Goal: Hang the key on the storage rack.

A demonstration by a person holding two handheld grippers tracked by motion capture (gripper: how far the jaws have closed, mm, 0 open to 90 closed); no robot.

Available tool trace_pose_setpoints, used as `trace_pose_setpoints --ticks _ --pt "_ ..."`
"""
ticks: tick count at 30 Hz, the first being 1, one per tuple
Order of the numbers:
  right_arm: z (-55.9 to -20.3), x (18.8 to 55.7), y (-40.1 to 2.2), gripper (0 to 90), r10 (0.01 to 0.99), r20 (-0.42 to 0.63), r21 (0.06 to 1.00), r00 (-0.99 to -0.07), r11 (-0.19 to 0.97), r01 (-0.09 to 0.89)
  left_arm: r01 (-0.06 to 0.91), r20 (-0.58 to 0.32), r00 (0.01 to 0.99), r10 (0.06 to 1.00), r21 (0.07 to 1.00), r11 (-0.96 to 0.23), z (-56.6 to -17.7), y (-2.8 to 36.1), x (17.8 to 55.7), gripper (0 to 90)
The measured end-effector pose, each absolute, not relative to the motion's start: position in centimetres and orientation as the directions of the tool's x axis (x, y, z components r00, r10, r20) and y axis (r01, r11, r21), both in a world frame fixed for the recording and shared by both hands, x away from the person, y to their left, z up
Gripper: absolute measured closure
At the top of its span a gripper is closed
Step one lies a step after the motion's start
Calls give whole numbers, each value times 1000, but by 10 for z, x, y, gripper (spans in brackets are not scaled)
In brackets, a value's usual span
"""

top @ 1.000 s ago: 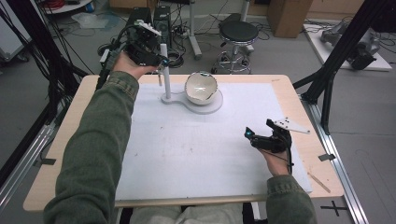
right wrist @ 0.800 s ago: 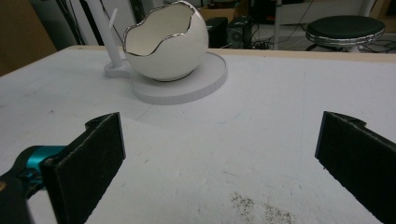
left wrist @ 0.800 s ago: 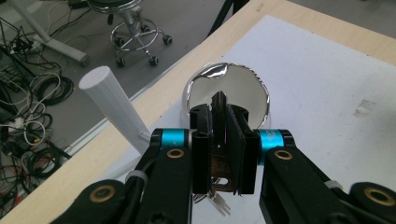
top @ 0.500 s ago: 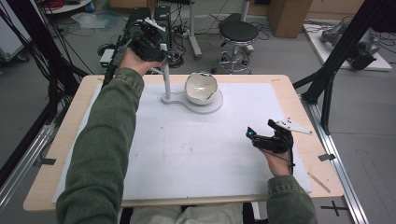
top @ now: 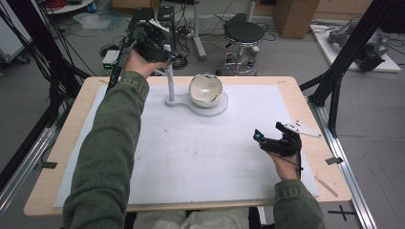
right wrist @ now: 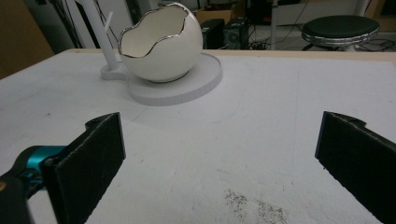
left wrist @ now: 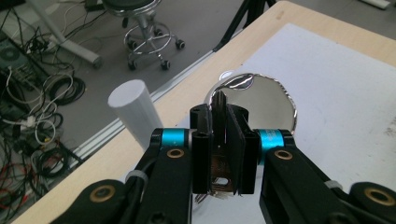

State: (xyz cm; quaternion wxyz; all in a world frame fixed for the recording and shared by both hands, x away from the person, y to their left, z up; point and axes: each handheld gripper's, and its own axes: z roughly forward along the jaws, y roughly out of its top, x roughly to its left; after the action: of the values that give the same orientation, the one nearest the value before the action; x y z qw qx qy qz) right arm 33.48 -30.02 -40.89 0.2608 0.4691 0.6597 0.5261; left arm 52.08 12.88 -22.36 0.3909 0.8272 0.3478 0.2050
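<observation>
Left gripper [top: 152,40] higher; thin piece [left wrist: 219,109] between fingers.

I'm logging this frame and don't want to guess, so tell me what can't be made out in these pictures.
- What the left gripper holds: in the left gripper view its jaws are closed on something thin and dark, too hidden between them to identify.
- Inside of the egg-shaped bowl: its own wall hides the bottom in the right gripper view.
- Top of the white post: in the high view the left hand covers it.
</observation>
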Motion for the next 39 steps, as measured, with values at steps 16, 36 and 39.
trace_pose_setpoints --ticks 16,36,39 --pt "-407 333 -303 5 893 158 941 -422 -6 339 372 112 652 750 814 -446 -232 122 525 805" --pt "-407 331 -304 5 897 150 941 -415 -2 337 335 69 704 707 845 -416 -240 128 497 385" --pt "-407 331 -304 5 898 152 941 -412 -3 339 333 66 701 710 850 -408 -241 129 494 333"
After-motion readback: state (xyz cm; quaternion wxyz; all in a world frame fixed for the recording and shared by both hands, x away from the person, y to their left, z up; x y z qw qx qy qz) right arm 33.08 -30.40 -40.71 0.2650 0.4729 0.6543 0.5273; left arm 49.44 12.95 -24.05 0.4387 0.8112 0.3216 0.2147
